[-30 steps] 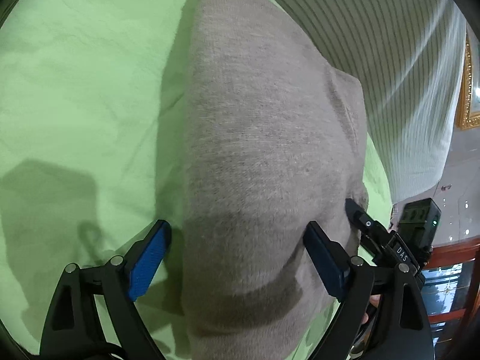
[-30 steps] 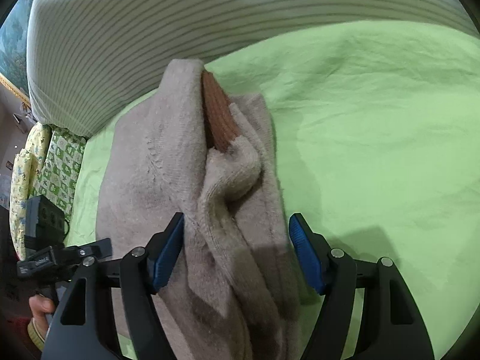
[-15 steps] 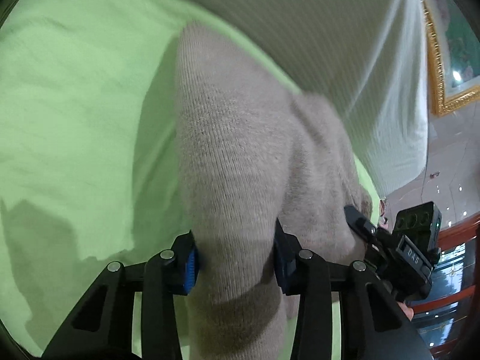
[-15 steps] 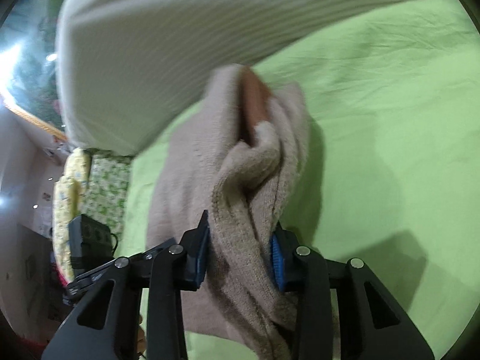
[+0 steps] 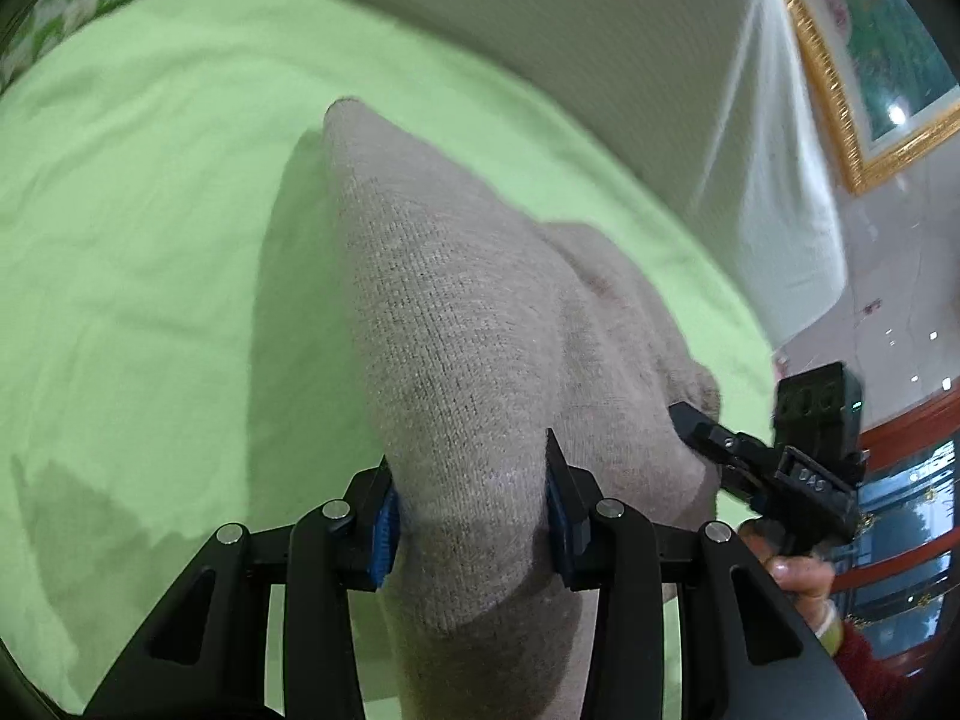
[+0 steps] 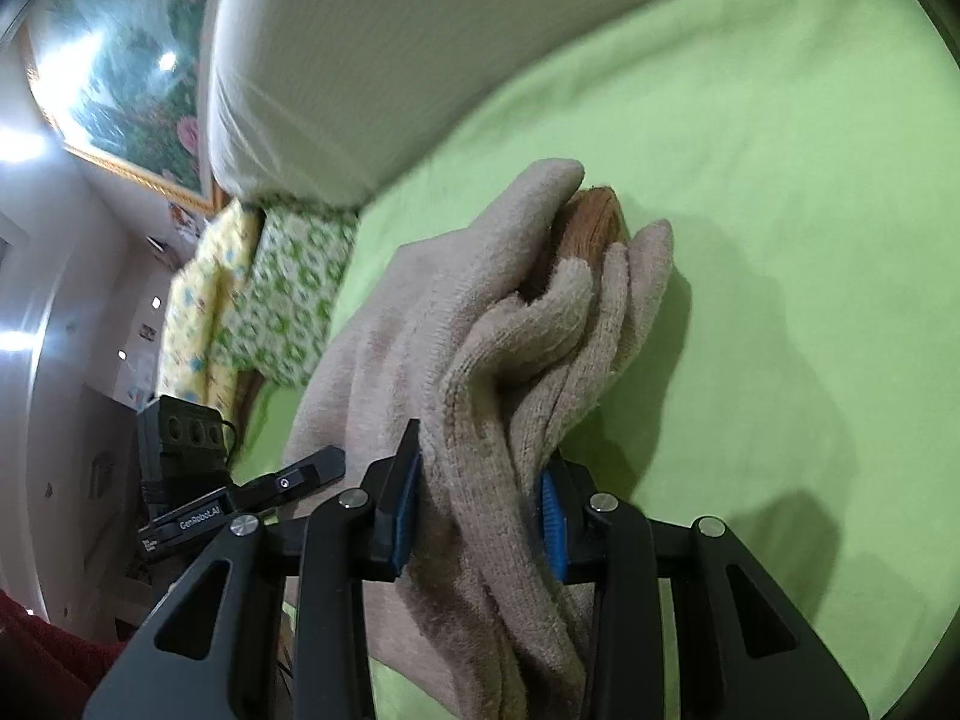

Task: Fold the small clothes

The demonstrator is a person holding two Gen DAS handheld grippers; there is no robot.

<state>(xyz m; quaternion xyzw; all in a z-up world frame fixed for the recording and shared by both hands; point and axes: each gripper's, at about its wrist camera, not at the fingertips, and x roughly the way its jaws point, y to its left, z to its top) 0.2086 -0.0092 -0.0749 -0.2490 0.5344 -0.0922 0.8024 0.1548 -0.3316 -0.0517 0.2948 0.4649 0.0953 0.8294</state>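
A small beige knit sweater (image 5: 480, 348) is bunched up over the green sheet (image 5: 150, 240). My left gripper (image 5: 471, 519) is shut on one end of it, the knit pinched between the blue pads. My right gripper (image 6: 480, 507) is shut on the other end (image 6: 516, 360), where several folds stack and a brown ribbed part (image 6: 591, 228) pokes out. The right gripper also shows in the left wrist view (image 5: 768, 462), and the left gripper shows in the right wrist view (image 6: 240, 492).
A striped white pillow (image 5: 600, 60) lies along the far edge of the bed (image 6: 780, 180). A green and yellow patterned cushion (image 6: 264, 300) sits at the bed's end. A gold-framed picture (image 5: 870, 60) hangs on the wall.
Both grippers went from open around the sweater to shut on it, then lifted it up off the sheet.
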